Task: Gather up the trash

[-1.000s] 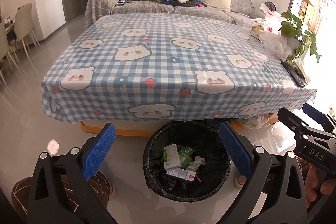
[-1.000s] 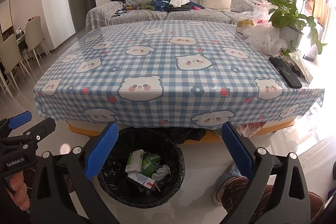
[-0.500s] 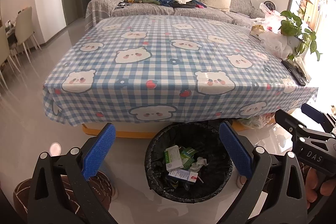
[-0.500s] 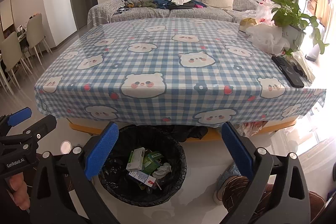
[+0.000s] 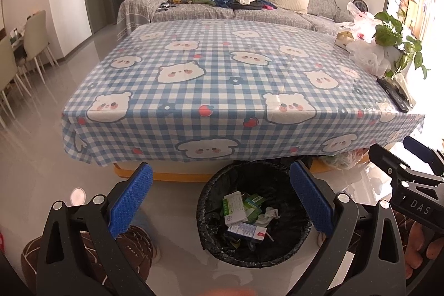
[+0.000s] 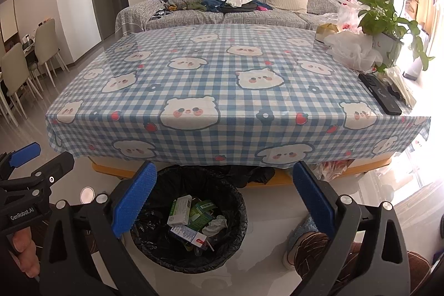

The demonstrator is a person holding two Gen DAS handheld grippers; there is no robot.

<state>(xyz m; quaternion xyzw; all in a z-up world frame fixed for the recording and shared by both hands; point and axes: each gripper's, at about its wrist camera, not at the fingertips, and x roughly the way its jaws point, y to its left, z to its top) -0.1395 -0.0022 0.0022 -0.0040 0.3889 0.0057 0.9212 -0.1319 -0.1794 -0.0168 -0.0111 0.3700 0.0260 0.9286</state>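
A round bin with a black liner [image 5: 211, 229] [image 6: 236, 201] stands on the floor at the table's front edge. Small boxes and a crumpled tissue [image 5: 270, 212] [image 6: 217, 224] lie inside it. My left gripper [image 5: 220, 201] hangs open above the floor, its right blue pad over the bin's right side. My right gripper [image 6: 222, 201] is open too, with the bin between and below its fingers. Neither holds anything. Each gripper shows at the edge of the other's view. The table [image 5: 222, 68] [image 6: 222, 74] under the blue checked bear cloth carries no loose trash in its middle.
At the table's right end sit white plastic bags [image 6: 352, 49], a potted plant [image 6: 385, 18], a tissue box [image 5: 344, 39] and a black remote [image 6: 380, 97]. A grey sofa [image 6: 236, 10] stands behind, dining chairs [image 6: 47, 46] to the left. Slippered feet [image 5: 133, 243] [image 6: 308, 248] stand beside the bin.
Both grippers have risen and pulled back slightly, so the table and bin sit a little lower in view. They stay open and empty.
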